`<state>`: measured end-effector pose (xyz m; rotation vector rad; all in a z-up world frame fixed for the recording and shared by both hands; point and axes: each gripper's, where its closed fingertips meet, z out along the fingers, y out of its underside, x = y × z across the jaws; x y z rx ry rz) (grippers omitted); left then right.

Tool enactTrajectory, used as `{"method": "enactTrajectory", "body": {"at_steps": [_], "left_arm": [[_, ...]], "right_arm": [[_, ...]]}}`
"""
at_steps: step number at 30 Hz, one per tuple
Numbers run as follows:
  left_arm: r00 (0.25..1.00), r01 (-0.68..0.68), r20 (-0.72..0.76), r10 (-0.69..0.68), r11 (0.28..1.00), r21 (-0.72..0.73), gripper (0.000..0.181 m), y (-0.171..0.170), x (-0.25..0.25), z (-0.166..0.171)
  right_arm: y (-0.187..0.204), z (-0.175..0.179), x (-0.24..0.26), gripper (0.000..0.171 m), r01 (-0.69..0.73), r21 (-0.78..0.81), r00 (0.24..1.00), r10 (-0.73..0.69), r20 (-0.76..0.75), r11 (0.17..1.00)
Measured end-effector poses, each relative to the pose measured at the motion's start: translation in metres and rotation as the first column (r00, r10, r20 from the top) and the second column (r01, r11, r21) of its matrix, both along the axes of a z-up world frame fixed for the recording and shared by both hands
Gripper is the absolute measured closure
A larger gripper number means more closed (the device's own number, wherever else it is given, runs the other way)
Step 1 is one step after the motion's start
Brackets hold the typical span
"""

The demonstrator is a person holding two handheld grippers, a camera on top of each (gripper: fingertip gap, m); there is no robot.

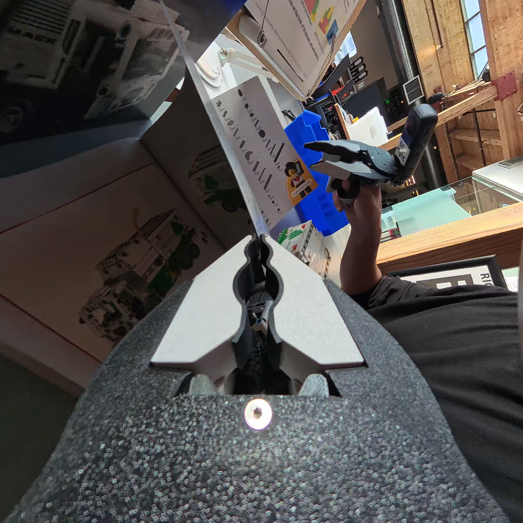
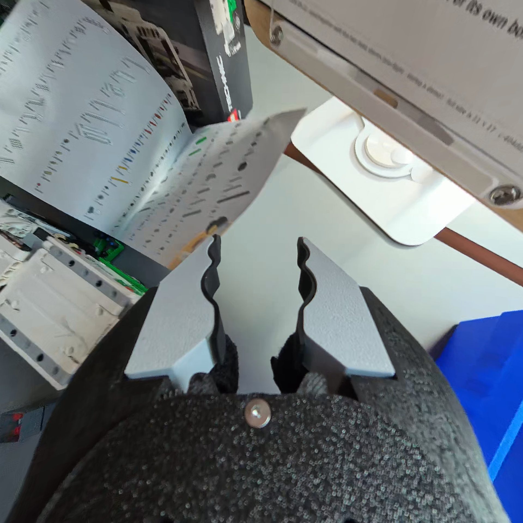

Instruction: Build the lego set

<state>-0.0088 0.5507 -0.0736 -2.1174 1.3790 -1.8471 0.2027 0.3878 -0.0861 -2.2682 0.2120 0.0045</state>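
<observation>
My left gripper (image 1: 257, 236) is shut, with its tips pinching the lower edge of a lifted page (image 1: 254, 135) of the instruction booklet (image 1: 99, 268). A dark Technic part (image 1: 259, 302) shows in the gap between the fingers; I cannot tell if it is held. My right gripper (image 2: 258, 239) is open and empty, held in the air over the white table; it also shows in the left wrist view (image 1: 310, 157), right of the page. The raised pages (image 2: 226, 175) show a parts list. A white lego truck body (image 2: 56, 305) lies at the left, and also shows in the left wrist view (image 1: 305, 249).
A blue bin (image 2: 486, 382) stands at the right, behind the right gripper in the left wrist view (image 1: 319, 209). The black lego box (image 2: 220, 56) stands behind the booklet. A board with paper (image 2: 396, 70) on a white stand (image 2: 382, 175) hangs overhead. A person's arm (image 1: 362, 240) holds the right gripper. The left gripper's tips are roughly 25 centimetres from the right gripper's.
</observation>
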Motion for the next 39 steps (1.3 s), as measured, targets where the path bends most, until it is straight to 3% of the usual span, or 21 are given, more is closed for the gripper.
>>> {"method": "enactTrajectory", "body": {"at_steps": [1, 4, 6, 8, 11, 13, 16, 21, 24, 26, 28, 30, 33, 37, 39], "left_arm": [[1.0, 0.006, 0.015, -0.005, 1.0, -0.007, 0.181, -0.003, 0.003, 0.003], [0.996, 0.043, 0.086, -0.039, 0.998, -0.047, 0.181, -0.019, 0.017, 0.018], [0.989, 0.077, 0.133, -0.068, 0.995, -0.068, 0.181, -0.032, 0.031, 0.028], [0.981, 0.115, 0.167, -0.097, 0.989, -0.096, 0.181, -0.045, 0.044, 0.035], [0.973, 0.153, 0.195, -0.127, 0.98, -0.126, 0.181, -0.061, 0.064, 0.039], [0.969, 0.162, 0.211, -0.129, 0.976, -0.146, 0.181, -0.069, 0.074, 0.039], [0.963, 0.167, 0.241, -0.118, 0.967, -0.195, 0.181, -0.075, 0.084, 0.04], [0.962, 0.153, 0.263, -0.074, 0.944, -0.292, 0.181, -0.074, 0.09, 0.042], [0.965, 0.142, 0.254, -0.065, 0.943, -0.3, 0.181, -0.074, 0.091, 0.039], [0.98, 0.104, 0.187, -0.062, 0.97, -0.22, 0.181, -0.069, 0.086, 0.024], [0.99, 0.058, 0.134, -0.039, 0.988, -0.145, 0.181, -0.062, 0.074, 0.013], [0.998, 0.019, 0.068, -0.012, 0.995, -0.096, 0.181, -0.055, 0.061, 0.002], [0.999, 0.035, 0.038, -0.03, 0.991, -0.13, 0.181, -0.058, 0.05, 0.002], [0.993, 0.1, 0.087, -0.079, 0.955, -0.279, 0.181, -0.073, 0.062, 0.019], [0.991, 0.113, 0.098, -0.087, 0.948, -0.298, 0.181, -0.079, 0.074, 0.021]], "right_arm": [[0.003, 0.01, -0.006, 0.118, -0.005, 0.025, 1.0, 0.005, 0.019, 1.0], [0.011, 0.05, -0.039, 0.117, -0.081, 0.103, 0.996, 0.075, 0.053, 0.991], [0.023, 0.073, -0.085, 0.11, -0.227, 0.219, 0.968, 0.244, -0.055, 0.949], [0.043, 0.068, -0.131, 0.102, -0.377, 0.27, 0.879, 0.434, -0.198, 0.886], [0.074, 0.04, -0.155, 0.091, -0.443, 0.269, 0.758, 0.517, -0.397, 0.856], [0.091, 0.03, -0.148, 0.088, -0.402, 0.278, 0.756, 0.488, -0.436, 0.872], [0.098, 0.021, -0.134, 0.105, -0.378, 0.278, 0.785, 0.465, -0.409, 0.883], [0.091, 0.022, -0.123, 0.12, -0.332, 0.337, 0.733, 0.466, -0.496, 0.881], [0.086, 0.035, -0.124, 0.106, -0.313, 0.407, 0.712, 0.496, -0.497, 0.858], [0.081, 0.041, -0.118, 0.1, -0.31, 0.424, 0.76, 0.489, -0.428, 0.851], [0.078, 0.026, -0.107, 0.093, -0.325, 0.336, 0.848, 0.43, -0.31, 0.884], [0.074, 0.003, -0.108, 0.087, -0.358, 0.217, 0.875, 0.408, -0.261, 0.908], [0.072, -0.022, -0.129, 0.078, -0.413, 0.104, 0.815, 0.418, -0.401, 0.905], [0.077, -0.012, -0.149, 0.078, -0.429, 0.185, 0.673, 0.449, -0.587, 0.884], [0.08, -0.012, -0.144, 0.089, -0.4, 0.198, 0.66, 0.432, -0.614, 0.895]]}}
